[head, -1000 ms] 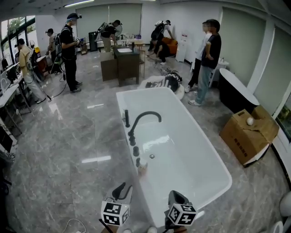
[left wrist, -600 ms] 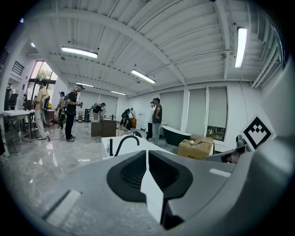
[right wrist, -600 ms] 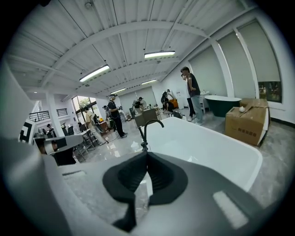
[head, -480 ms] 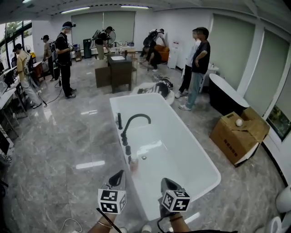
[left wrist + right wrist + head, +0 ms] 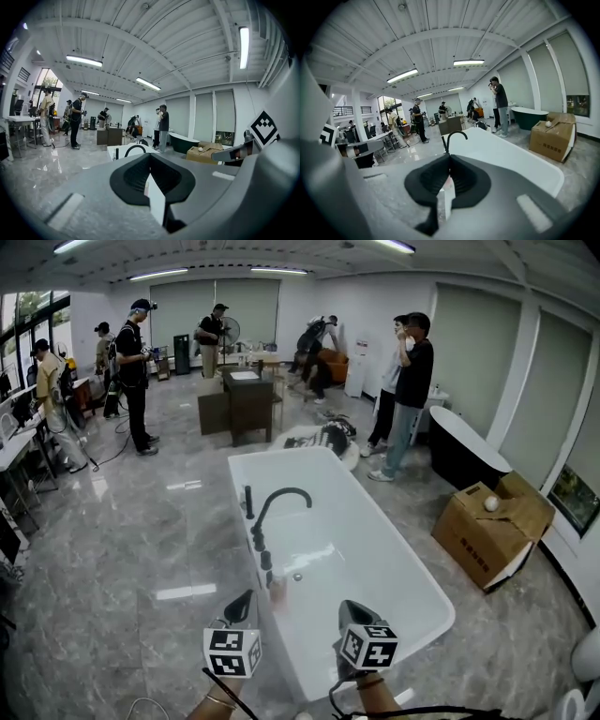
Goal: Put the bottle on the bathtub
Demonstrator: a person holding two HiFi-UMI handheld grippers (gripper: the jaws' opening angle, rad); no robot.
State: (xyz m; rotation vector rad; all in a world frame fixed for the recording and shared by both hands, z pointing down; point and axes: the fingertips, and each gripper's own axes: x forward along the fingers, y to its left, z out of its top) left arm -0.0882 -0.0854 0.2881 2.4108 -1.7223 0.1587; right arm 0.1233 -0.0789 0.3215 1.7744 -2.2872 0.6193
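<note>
Now, over the near end of the white bathtub (image 5: 375, 531), both grippers are held side by side, pointing forward and slightly down. The left gripper (image 5: 247, 598) and the right gripper (image 5: 351, 607) are both closed, the 2 gripping nothing. Between them, ahead, a small pale pinkish bottle (image 5: 277, 590) stands upright on the tub's left rim, just beside the black tap fittings (image 5: 266, 560).
</note>
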